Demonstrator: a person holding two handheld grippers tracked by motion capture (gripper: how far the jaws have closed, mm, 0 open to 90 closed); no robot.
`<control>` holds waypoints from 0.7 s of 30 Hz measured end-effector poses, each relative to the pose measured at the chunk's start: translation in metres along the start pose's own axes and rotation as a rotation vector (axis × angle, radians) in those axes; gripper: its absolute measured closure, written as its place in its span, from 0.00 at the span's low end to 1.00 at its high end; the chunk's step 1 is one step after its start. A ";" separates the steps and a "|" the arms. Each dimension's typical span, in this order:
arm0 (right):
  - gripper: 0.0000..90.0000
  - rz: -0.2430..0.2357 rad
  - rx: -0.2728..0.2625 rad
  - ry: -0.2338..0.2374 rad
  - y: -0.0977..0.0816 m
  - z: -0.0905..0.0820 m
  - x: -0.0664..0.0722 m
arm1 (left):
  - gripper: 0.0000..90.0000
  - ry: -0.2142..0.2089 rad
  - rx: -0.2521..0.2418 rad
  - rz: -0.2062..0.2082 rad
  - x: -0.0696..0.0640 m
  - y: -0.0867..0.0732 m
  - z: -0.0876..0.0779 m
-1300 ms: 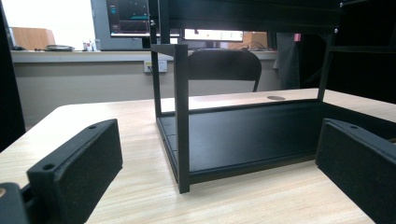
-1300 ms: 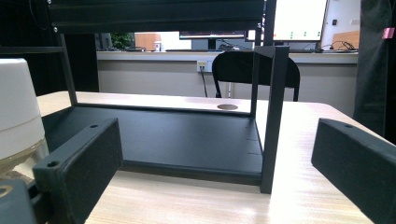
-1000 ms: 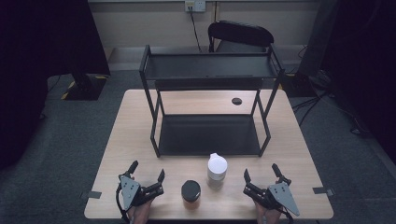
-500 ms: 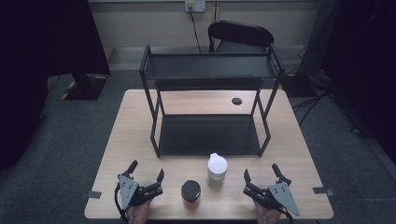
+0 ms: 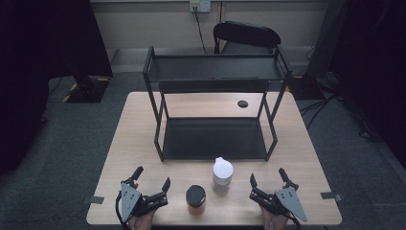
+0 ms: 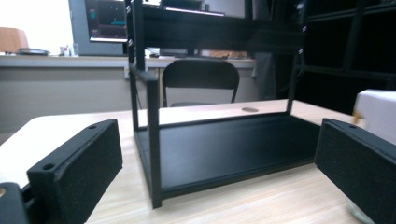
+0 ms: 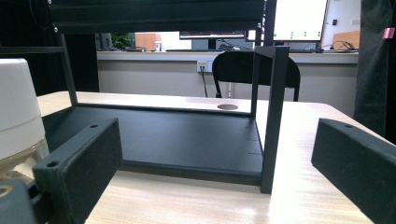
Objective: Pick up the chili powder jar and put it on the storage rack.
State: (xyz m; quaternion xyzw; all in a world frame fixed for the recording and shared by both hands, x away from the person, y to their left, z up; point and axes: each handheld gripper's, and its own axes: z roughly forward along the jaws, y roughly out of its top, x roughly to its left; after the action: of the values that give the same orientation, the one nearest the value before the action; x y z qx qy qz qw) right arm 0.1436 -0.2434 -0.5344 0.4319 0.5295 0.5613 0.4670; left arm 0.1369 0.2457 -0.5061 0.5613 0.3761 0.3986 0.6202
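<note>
**Both tongs released at near edge; two containers upright between them**

High view. Left tongs point(image 5: 152, 178) and right tongs point(image 5: 267, 176) rest on the surface point(image 5: 139, 124) at its near edge, jaws spread, nothing between them. The person's hands are cut off by the bottom of the frame. Between the tongs: a dark-lidded jar point(image 5: 195, 199), nearer the left tongs, and a white-capped bottle point(image 5: 222, 173) just beyond it, nearer the right. Both stand upright, long axis vertical, tops up; they stand close, contact not discernible. Contents and labels too small to make out. Behind them a black two-tier rack point(image 5: 215, 139); a folding chair point(image 5: 246, 36) past the far edge, partly hidden by the rack's upper shelf.

Left gripper view. Jaws wide apart, empty. Rack lower shelf point(image 6: 224, 144) straight ahead. The white bottle point(image 6: 378, 116) is cut off at the right edge, blurred, partly behind the right jaw.

Right gripper view. Jaws wide apart, empty. White bottle point(image 7: 18, 112) at the left edge, cut off, its clear lower body partly hidden behind the left jaw. Rack corner post point(image 7: 273, 116) near centre.
</note>
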 end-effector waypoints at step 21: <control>0.01 0.000 0.000 0.003 0.000 0.000 -0.001 | 0.00 -0.186 -0.004 0.013 -0.024 0.025 -0.005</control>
State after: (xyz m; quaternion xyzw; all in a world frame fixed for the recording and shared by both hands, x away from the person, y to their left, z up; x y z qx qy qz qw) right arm 0.1437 -0.2440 -0.5344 0.4309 0.5302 0.5621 0.4661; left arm 0.1210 0.2265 -0.4814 0.5973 0.3125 0.3495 0.6507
